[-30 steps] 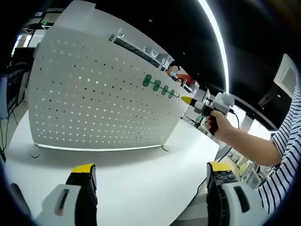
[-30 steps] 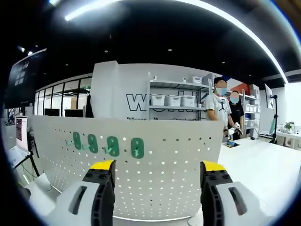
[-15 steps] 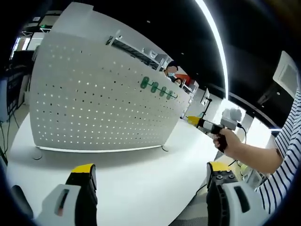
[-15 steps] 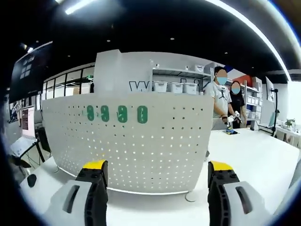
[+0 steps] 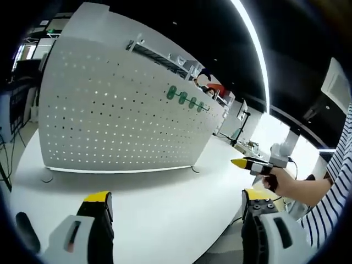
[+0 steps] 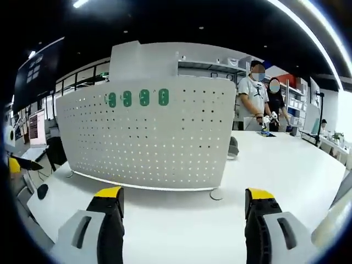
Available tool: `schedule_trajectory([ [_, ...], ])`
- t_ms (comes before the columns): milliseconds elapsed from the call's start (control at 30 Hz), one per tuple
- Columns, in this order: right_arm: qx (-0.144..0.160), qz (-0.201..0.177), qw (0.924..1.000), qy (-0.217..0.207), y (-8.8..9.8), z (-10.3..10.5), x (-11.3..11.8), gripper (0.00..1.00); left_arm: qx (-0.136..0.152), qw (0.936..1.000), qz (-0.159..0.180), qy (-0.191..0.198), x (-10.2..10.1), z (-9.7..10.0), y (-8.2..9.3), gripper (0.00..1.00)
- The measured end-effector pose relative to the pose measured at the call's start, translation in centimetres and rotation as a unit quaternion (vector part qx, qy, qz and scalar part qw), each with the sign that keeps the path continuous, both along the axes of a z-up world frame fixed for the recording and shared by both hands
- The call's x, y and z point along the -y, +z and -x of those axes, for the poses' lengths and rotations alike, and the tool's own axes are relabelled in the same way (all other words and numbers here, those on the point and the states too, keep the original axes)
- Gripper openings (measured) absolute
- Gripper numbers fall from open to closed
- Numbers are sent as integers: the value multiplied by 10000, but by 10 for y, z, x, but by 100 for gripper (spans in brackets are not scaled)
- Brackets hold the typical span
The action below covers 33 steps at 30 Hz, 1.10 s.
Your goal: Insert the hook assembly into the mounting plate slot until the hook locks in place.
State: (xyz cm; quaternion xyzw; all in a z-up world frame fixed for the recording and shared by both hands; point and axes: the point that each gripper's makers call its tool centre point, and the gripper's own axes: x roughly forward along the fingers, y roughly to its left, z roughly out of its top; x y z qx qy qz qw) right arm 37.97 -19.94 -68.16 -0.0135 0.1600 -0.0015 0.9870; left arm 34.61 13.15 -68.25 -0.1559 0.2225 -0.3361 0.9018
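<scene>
A white perforated mounting plate stands upright on a white table. Several green hooks hang in a row near its upper edge, also seen as green hooks on the plate in the right gripper view. My left gripper is open and empty, low over the table in front of the plate. My right gripper is open too, holding nothing and well back from the plate. In the left gripper view, the right gripper shows in a hand, off the plate's right end.
Two people stand behind the table at the back right. A dark object sits on the table by the plate's right end. A small black item lies at the table's left. The left gripper's yellow tip shows at the left edge.
My right gripper has pulled back and down from the hooks on the plate, which now looks smaller and farther. The left gripper has hardly moved.
</scene>
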Motion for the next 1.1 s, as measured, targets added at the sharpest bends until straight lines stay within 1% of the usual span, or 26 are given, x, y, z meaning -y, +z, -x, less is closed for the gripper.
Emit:
schedule_trajectory([
  [133, -82, 47, 9999, 77, -4, 11, -5, 88, 9, 10000, 13, -24, 2, 2, 0, 100],
  [233, -177, 41, 9998, 106, -11, 18, -7, 88, -9, 10000, -17, -69, 4, 5, -2, 100],
  [333, -273, 25, 9995, 128, -19, 26, -10, 89, -26, 10000, -31, -89, 4, 7, -4, 100],
  [500, -361, -37, 9992, 146, -24, 35, -14, 90, -50, 9999, -65, -109, 4, 10, -8, 100],
  [633, -452, 70, 9985, 300, -29, 44, -23, 90, -39, 9999, -83, -141, 6, 13, -7, 100],
  [767, -516, 11, 9982, 309, -35, 51, -26, 91, -42, 9999, -69, -143, 6, 14, -8, 100],
  [833, -565, -41, 9978, 352, -38, 54, -30, 89, -34, 9998, -87, -156, 6, 16, -9, 100],
  [900, -630, 7, 9970, 443, -42, 59, -33, 89, -40, 9998, -100, -176, 6, 17, -10, 100],
  [967, -643, 93, 9968, 476, -44, 64, -34, 90, -55, 9997, -119, -191, 6, 20, -11, 100],
  [1100, -686, 33, 9966, 446, -46, 70, -33, 91, -84, 9998, -108, -169, 5, 23, -14, 100],
])
